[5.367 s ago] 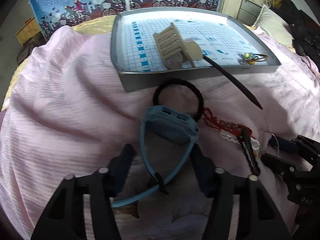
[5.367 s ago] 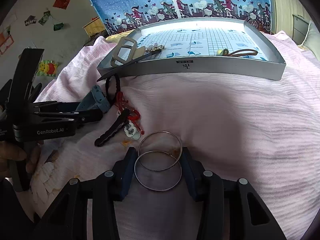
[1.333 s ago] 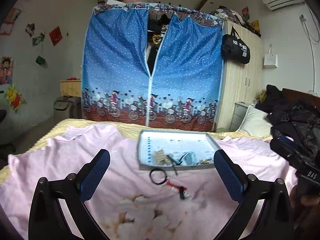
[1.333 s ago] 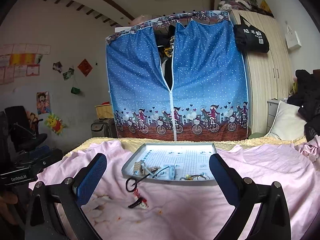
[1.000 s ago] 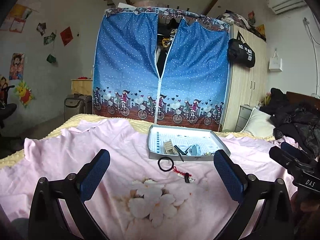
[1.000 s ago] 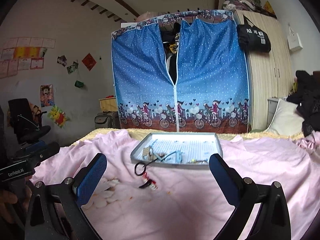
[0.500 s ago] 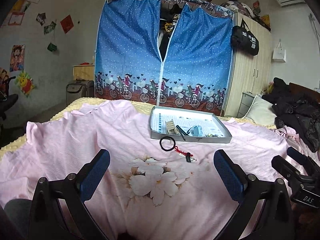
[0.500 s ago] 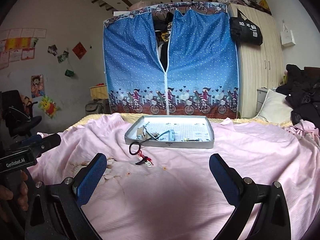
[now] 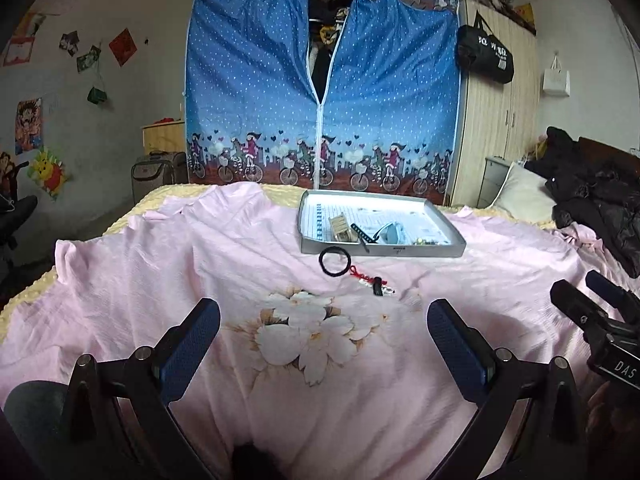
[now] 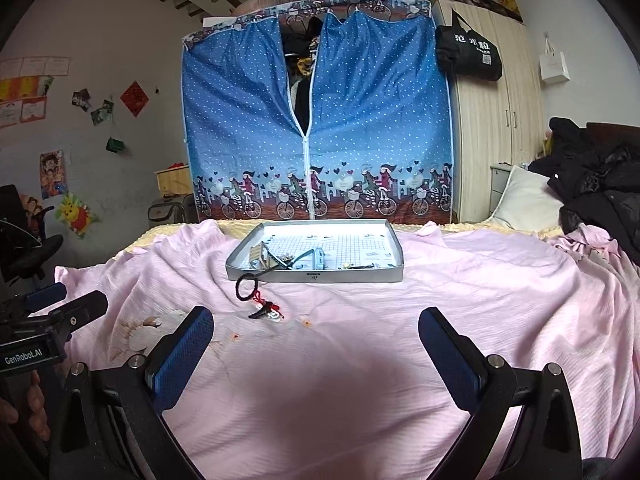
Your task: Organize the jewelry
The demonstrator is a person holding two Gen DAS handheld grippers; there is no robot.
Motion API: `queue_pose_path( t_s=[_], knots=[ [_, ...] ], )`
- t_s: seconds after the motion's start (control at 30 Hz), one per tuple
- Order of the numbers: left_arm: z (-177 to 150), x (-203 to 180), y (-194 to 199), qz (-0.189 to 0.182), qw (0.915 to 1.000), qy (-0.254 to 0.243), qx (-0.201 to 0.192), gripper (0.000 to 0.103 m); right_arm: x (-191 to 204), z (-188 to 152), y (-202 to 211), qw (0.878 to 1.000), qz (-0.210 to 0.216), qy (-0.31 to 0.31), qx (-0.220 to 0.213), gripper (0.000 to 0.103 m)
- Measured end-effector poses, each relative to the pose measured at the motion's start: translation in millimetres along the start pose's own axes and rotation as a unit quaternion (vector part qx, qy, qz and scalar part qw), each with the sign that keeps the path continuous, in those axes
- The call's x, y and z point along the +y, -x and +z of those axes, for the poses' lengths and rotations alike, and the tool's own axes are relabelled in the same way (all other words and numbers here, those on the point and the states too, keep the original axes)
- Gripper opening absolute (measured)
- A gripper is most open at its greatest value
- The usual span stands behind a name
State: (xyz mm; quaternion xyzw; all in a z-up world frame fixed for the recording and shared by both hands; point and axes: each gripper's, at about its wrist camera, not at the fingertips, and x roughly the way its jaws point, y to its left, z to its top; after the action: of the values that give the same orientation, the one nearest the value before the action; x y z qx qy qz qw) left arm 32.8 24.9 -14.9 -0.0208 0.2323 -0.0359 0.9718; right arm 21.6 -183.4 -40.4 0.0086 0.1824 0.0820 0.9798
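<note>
Both the left gripper (image 9: 323,343) and the right gripper (image 10: 315,345) hang low in their frames above the pink bedsheet (image 9: 280,380), fingers spread wide and holding nothing, well apart from the work. At centre frame the grey tray (image 9: 400,250) already holds a beige clip and a blue piece, while the black hair tie (image 9: 335,258) and the red charm with its small black clip (image 9: 370,281) lie on the sheet just below the tray's near wall. This looks like a pause between pickups; the next move calls for reaching in to the hair tie or charm, closing on it and carrying it over the tray wall.
</note>
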Motion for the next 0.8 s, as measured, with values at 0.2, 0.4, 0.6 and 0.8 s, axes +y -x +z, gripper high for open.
queue_pose_path(
  t_s=[0.2, 0.4, 0.6, 0.8],
  knots=[
    [-1.8, 6.0, -7.5, -0.008, 0.9995, 0.022, 0.021, 0.102, -9.3, 0.0, -3.8, 1.000, -0.001, -0.018, 0.012, 0.103],
    [-0.1, 9.0, -15.8, -0.005, 0.9983, 0.038, 0.045, 0.102, -8.6, -3.0, -18.0, 0.998, 0.031, -0.020, 0.056, 0.103],
    [8.7, 19.1, -51.7, -0.016, 0.9899, 0.045, 0.134, 0.102, -6.2, -0.1, -31.1, 0.994, 0.060, -0.019, 0.091, 0.103],
    [27.3, 32.7, -101.3, -0.051, 0.9734, 0.050, 0.218, 0.102, -17.3, 3.0, -70.7, 0.979, 0.106, -0.055, 0.167, 0.103]
  ],
)
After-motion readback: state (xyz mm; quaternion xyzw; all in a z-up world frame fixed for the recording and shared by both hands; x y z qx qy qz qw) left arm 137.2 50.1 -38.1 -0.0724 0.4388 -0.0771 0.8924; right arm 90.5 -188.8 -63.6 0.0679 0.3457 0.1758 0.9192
